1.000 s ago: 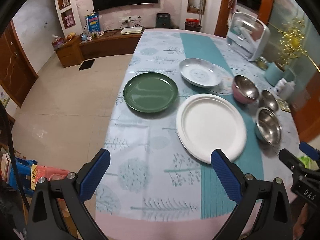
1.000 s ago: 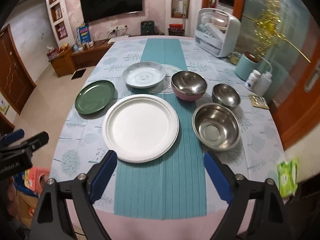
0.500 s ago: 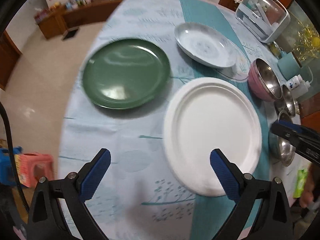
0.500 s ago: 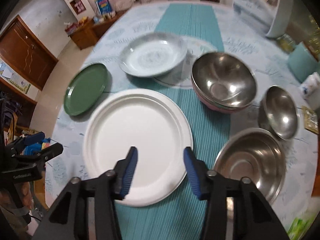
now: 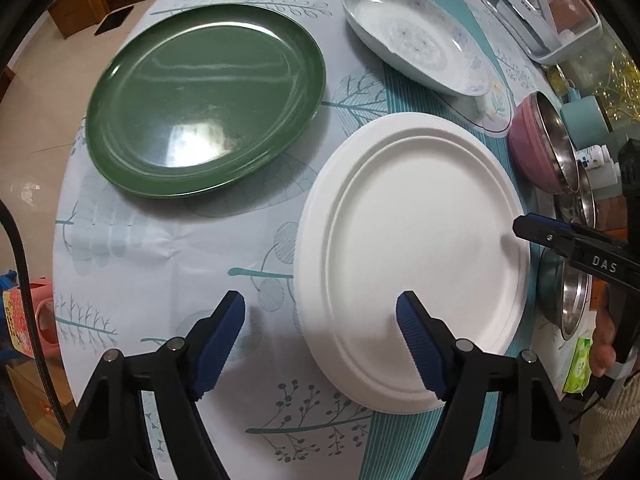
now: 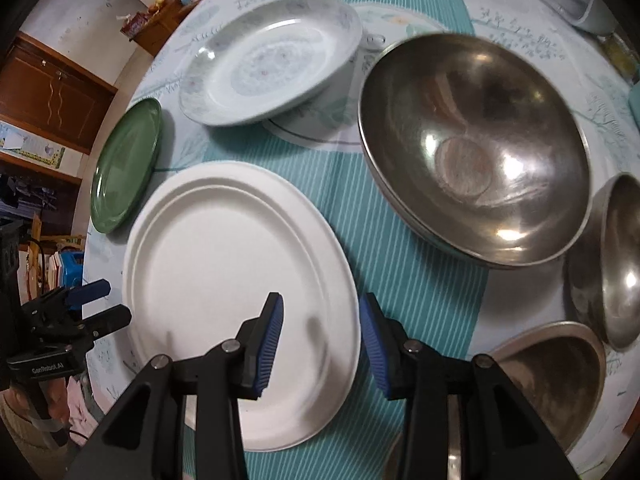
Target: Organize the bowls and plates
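Note:
A large white plate [image 5: 412,256] lies on the table, with a green plate [image 5: 204,96] to its left and a pale patterned plate [image 5: 416,38] behind. My left gripper [image 5: 320,316] is open and straddles the white plate's near left rim. My right gripper [image 6: 320,320] is open, its jaws part closed, astride the white plate's [image 6: 236,280] right rim. A big steel bowl in a pink one [image 6: 476,148] and two smaller steel bowls [image 6: 618,264] [image 6: 548,376] sit to the right.
The right gripper [image 5: 576,248] shows at the right edge of the left wrist view. A dish rack [image 5: 544,4] stands at the far right of the table. The table's left edge [image 5: 60,208] drops to the floor. A green packet [image 5: 578,364] lies near the front right.
Both grippers have moved down and forward to the white plate. The left gripper's jaws have narrowed and the right gripper's jaws have come closer together, each straddling a rim of the plate.

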`<state>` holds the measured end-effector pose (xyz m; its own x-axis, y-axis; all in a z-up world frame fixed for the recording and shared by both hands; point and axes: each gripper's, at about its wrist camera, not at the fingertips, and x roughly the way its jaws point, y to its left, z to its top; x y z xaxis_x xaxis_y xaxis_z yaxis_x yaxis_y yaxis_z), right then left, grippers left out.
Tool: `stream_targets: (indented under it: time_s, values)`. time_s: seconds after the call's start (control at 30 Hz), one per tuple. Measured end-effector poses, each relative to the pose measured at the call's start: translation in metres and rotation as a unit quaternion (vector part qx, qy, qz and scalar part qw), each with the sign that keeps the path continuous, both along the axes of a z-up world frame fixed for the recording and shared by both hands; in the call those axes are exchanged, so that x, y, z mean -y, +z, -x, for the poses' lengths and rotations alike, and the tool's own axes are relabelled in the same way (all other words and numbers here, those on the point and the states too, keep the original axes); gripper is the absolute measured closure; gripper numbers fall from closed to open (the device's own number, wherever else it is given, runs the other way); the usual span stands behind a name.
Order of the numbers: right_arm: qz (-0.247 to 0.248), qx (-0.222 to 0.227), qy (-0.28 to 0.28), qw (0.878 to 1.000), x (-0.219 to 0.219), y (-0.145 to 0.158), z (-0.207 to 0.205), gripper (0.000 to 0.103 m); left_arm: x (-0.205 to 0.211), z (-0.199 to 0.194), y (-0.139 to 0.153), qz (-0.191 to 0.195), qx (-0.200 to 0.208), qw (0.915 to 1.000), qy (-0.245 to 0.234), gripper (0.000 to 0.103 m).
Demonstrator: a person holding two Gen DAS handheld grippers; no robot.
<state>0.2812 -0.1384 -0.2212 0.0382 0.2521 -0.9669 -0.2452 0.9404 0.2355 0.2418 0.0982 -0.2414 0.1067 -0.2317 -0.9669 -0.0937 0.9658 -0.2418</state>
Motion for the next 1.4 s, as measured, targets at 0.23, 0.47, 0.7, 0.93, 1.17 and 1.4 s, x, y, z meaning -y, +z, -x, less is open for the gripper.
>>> stream_targets:
  time_s: [0.23,0.47,0.7,0.93,1.17,1.4]
  values:
    - [0.005,-0.01,0.018,1.0,-0.004,-0.005,-0.002,0.07,0.017,-0.005,-0.017,0.021,-0.038,0.9988,-0.021,0.05]
    - [0.029,-0.008,0.026,0.999,-0.001,-0.008,-0.002,0.077,0.018,-0.006,-0.023,0.024,-0.051,0.9983,-0.012,0.051]
    - [0.057,0.003,0.032,0.998,-0.011,-0.009,0.004,0.081,0.002,0.004,-0.019,0.03,-0.073,0.9969,0.006,0.072]
    - [0.047,0.019,0.026,0.998,-0.02,0.024,0.023,0.081,-0.007,0.016,0.027,0.025,-0.031,0.9992,0.002,0.072]
    - [0.017,0.037,0.01,0.999,-0.018,0.072,0.061,0.081,-0.015,0.04,0.094,0.019,0.022,0.9992,-0.026,0.072]
    - [-0.009,0.038,-0.011,0.999,-0.016,0.092,0.119,0.081,-0.028,0.088,0.106,0.013,0.036,0.9979,-0.052,0.072]
